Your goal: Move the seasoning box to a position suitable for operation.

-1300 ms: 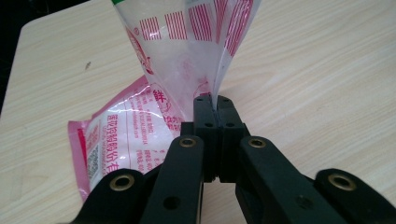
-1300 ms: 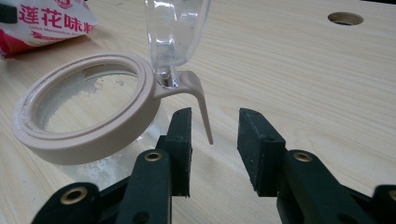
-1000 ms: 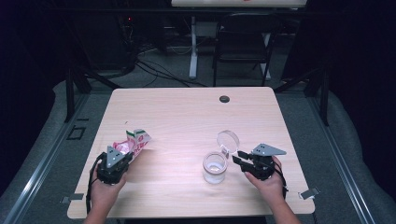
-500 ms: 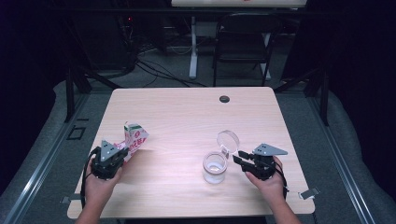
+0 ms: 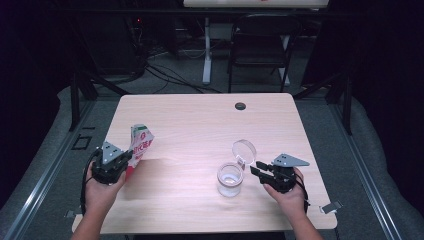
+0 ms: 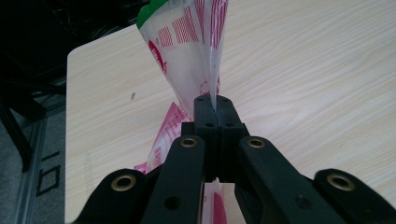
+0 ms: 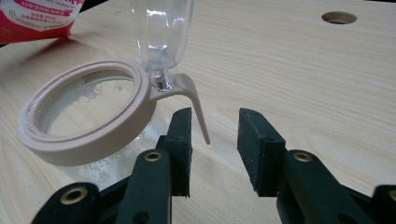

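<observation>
Currently one pouch (image 5: 140, 143) pinched in left tongs (image 5: 121, 161); right tongs (image 5: 256, 168) open beside one jar (image 5: 230, 179).

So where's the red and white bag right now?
In the high view the red and white bag is on the left side of the table, pinched in the left gripper and standing up, far left of the clear jar.

I see a light wood table (image 5: 200, 125) with a round cable hole (image 5: 240, 106) near its far edge — dark grommet. Behind it a black folding chair (image 5: 260, 50) stands on grey floor (image 5: 170, 80); just left of the chair, a white post (image 5: 206, 50). Black cables (image 5: 150, 70) sprawl at far left — near dark stand legs (image 5: 80, 85). Background too dark for me to read.
</observation>
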`<action>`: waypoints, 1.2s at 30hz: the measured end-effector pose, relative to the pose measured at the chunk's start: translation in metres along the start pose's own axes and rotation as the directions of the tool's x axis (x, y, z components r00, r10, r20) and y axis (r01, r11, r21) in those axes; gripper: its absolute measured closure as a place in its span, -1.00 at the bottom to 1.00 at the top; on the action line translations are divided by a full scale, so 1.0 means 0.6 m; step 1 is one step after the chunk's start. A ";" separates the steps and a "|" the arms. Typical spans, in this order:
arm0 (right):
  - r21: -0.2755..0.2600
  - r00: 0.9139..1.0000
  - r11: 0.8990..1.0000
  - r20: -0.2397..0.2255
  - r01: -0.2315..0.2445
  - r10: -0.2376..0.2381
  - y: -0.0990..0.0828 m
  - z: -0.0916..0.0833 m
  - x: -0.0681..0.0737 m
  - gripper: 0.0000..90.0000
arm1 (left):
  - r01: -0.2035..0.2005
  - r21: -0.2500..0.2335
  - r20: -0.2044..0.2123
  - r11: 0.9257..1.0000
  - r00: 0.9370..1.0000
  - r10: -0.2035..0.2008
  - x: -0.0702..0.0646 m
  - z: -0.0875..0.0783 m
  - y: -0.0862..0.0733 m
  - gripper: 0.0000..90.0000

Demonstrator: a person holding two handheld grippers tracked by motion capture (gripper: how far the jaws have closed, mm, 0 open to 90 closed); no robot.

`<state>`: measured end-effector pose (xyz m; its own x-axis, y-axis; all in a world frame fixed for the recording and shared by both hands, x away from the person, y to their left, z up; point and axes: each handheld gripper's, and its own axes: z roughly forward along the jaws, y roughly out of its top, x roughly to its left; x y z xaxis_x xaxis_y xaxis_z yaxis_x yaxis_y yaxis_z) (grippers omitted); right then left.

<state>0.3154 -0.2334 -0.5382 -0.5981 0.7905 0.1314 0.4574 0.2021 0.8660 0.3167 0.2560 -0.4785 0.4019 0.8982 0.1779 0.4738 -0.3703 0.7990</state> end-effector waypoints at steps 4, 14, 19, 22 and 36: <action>0.003 1.000 1.000 -0.003 0.004 -0.004 0.000 0.000 0.000 0.46 | -0.020 0.016 -0.016 1.000 1.000 0.020 0.005 0.000 0.013 1.00; 0.003 1.000 1.000 -0.004 0.004 -0.004 0.001 -0.001 -0.001 0.46 | -0.081 0.034 -0.075 0.996 0.994 0.083 0.017 -0.010 0.058 1.00; 0.002 1.000 1.000 -0.003 0.004 -0.004 0.001 -0.002 -0.001 0.46 | -0.073 0.021 -0.066 0.997 0.995 0.075 0.020 -0.013 0.072 1.00; 0.000 1.000 1.000 -0.005 0.002 -0.002 0.001 -0.002 -0.002 0.46 | -0.082 0.014 -0.057 0.997 0.995 0.083 0.015 -0.015 0.080 1.00; -0.007 1.000 1.000 -0.005 0.001 -0.001 0.002 -0.007 -0.003 0.43 | -0.104 -0.037 0.061 0.994 0.992 0.106 -0.035 -0.015 0.101 1.00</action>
<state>0.3145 -0.2369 -0.5355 -0.6020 0.7874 0.1328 0.4518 0.1987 0.8697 0.3300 0.2168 -0.4288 0.4971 0.8377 0.2263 0.3998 -0.4526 0.7971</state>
